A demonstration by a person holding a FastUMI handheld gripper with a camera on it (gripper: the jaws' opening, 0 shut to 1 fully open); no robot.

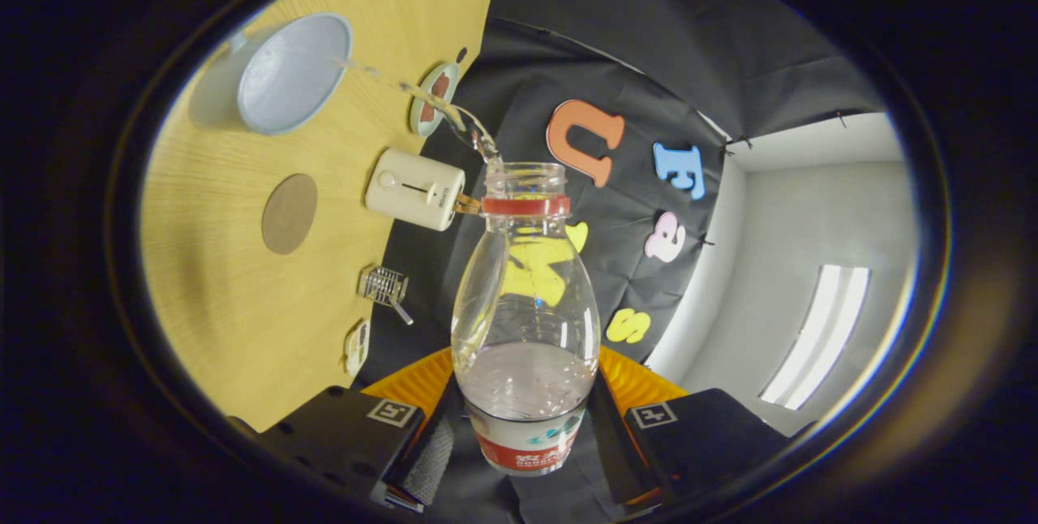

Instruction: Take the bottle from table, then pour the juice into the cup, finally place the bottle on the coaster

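Bottle: a clear bottle [525,329] with its cap off is held tilted between the two fingers, its open mouth turned toward the cup.
Gripper: the gripper [525,435] is closed on the bottle's lower body, both fingers pressed against its labelled part so that it is kept from slipping during the tilt.
Stream: a thin clear stream [438,106] is seen arcing from the mouth to the cup's rim.
Cup: a pale cup [293,74] is stood on the wooden table [219,297], beyond the fingers.
Coaster: a round coaster [289,213] lies bare near the cup, judged reserved for the bottle.
Surroundings: a cream toaster [415,188], a small plate [432,98] and a wire basket [384,285] are set along the table's far edge.
Stage: pouring is judged underway; liquid remains in the bottle.
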